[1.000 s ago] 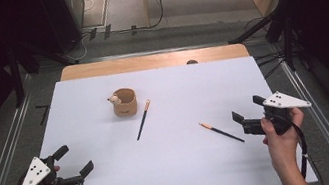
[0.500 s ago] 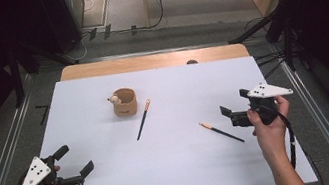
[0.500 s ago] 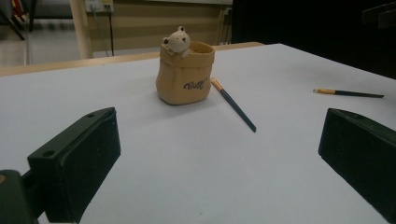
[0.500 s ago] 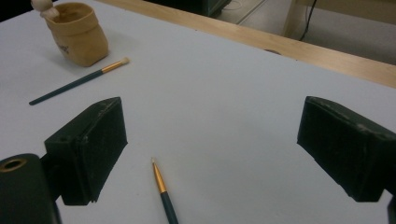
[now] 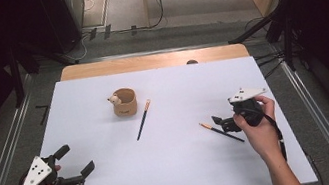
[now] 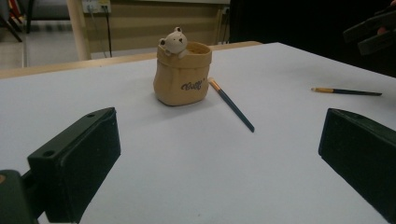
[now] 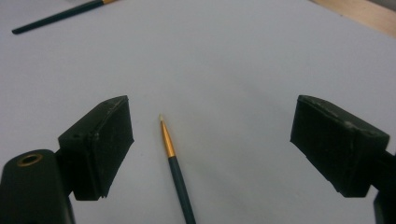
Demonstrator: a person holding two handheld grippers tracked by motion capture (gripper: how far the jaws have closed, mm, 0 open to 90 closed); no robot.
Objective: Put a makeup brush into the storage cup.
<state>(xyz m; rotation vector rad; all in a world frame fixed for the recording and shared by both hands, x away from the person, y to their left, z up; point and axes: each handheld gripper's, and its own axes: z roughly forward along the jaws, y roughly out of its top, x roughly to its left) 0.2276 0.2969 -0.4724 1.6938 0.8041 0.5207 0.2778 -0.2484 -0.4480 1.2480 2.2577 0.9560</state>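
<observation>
A tan sack-shaped pot (image 5: 124, 102) with a small bear on its rim stands at the table's middle left. One dark brush (image 5: 143, 120) with an orange ferrule lies just right of it. A second brush (image 5: 221, 132) lies at the right. My right gripper (image 5: 221, 123) hovers open over that brush's tip end; in the right gripper view the brush (image 7: 175, 172) lies between the spread jaws of this gripper (image 7: 212, 121), untouched. My left gripper (image 5: 76, 159) rests open near the front left, its jaws (image 6: 219, 135) facing the pot (image 6: 183, 74) and the nearer brush (image 6: 232, 105).
A white sheet (image 5: 180, 171) covers the table, with a strip of bare wood (image 5: 147, 61) along the far edge. Metal rails (image 5: 5, 149) run along both sides. Dark stands and cables sit on the floor beyond.
My right gripper has moved left from the table's right edge and come down over the tip end of the right-hand brush. The left gripper has stayed put.
</observation>
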